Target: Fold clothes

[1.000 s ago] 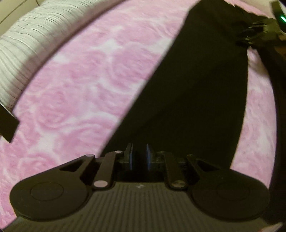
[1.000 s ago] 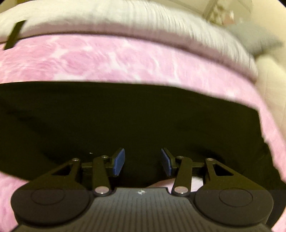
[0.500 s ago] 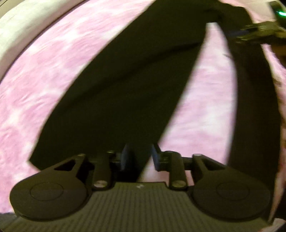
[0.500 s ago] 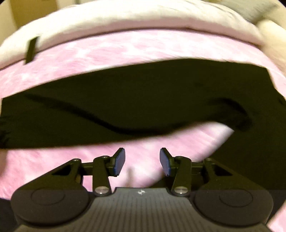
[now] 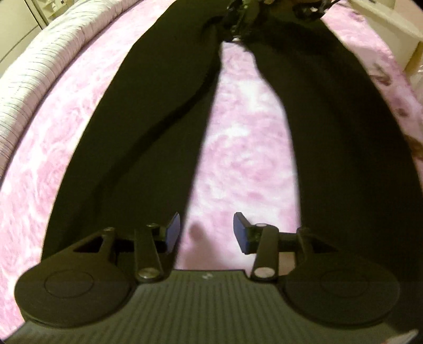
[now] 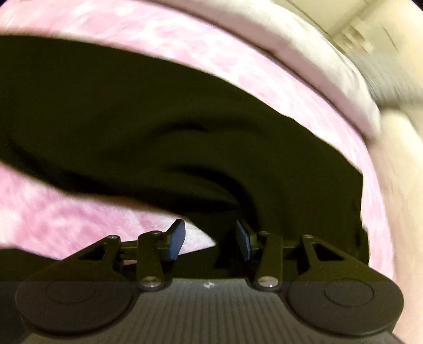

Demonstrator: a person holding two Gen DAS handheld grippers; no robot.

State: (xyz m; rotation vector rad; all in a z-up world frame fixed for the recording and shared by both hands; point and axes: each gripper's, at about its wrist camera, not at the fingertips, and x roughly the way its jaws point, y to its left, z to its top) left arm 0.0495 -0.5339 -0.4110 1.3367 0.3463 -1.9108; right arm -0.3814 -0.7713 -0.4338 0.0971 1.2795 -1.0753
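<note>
Black trousers (image 5: 148, 127) lie on a pink rose-patterned blanket (image 5: 246, 148), legs spread in a V toward the left wrist view. My left gripper (image 5: 206, 232) hovers over the bare pink gap by the left leg's hem; its jaws are opening and nothing is between them. At the far crotch end, the other gripper (image 5: 240, 16) shows dimly. In the right wrist view the trousers (image 6: 185, 132) lie crumpled across the blanket (image 6: 79, 219). My right gripper (image 6: 210, 239) is open just above the cloth's edge, where the legs meet, gripping nothing.
A white ribbed cover (image 5: 34, 74) borders the blanket on the left, and pale furniture (image 5: 388, 29) stands at the far right. In the right wrist view a white bed edge (image 6: 304, 53) curves behind the trousers.
My left gripper let go of the trouser leg, opened and slid sideways over the pink gap between the legs. The right gripper shifted toward the waist end and rolled, staying open.
</note>
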